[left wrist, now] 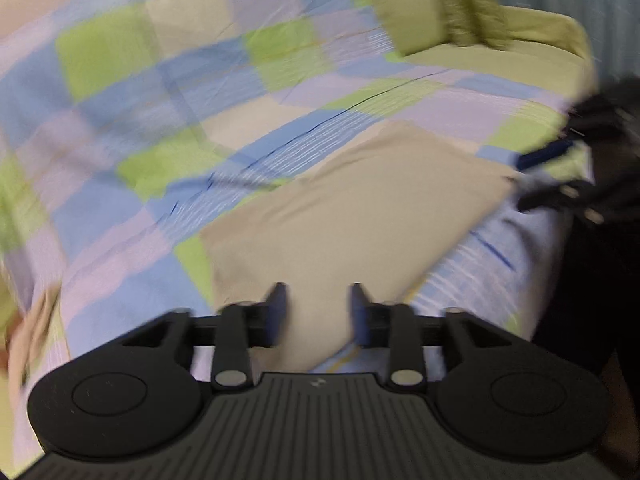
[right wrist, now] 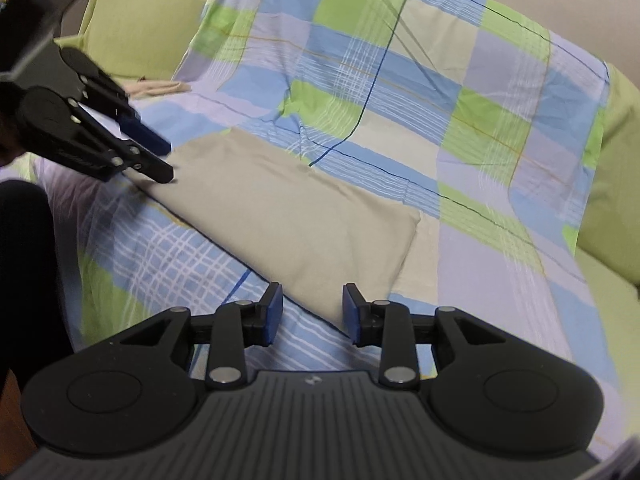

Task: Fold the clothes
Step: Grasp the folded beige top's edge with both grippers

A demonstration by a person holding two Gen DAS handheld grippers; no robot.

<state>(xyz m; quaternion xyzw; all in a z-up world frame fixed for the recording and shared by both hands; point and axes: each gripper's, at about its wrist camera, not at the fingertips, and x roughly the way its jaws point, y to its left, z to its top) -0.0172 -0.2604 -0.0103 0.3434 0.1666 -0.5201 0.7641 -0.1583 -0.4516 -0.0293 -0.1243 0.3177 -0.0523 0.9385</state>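
Hovering nearest, the right gripper point(right wrist: 312, 312) is standing spread, pinching nothing, the near corner of the folded beige garment point(right wrist: 288, 216) lying between and under its pads without being pressed. The garment is resting flat on the checked sheet point(right wrist: 400, 80), probably so its fold can be squared. Farther left, the left gripper point(right wrist: 160, 160) is also standing apart and empty at the far corner. Beyond, the green sofa point(right wrist: 140, 32) is backing everything.
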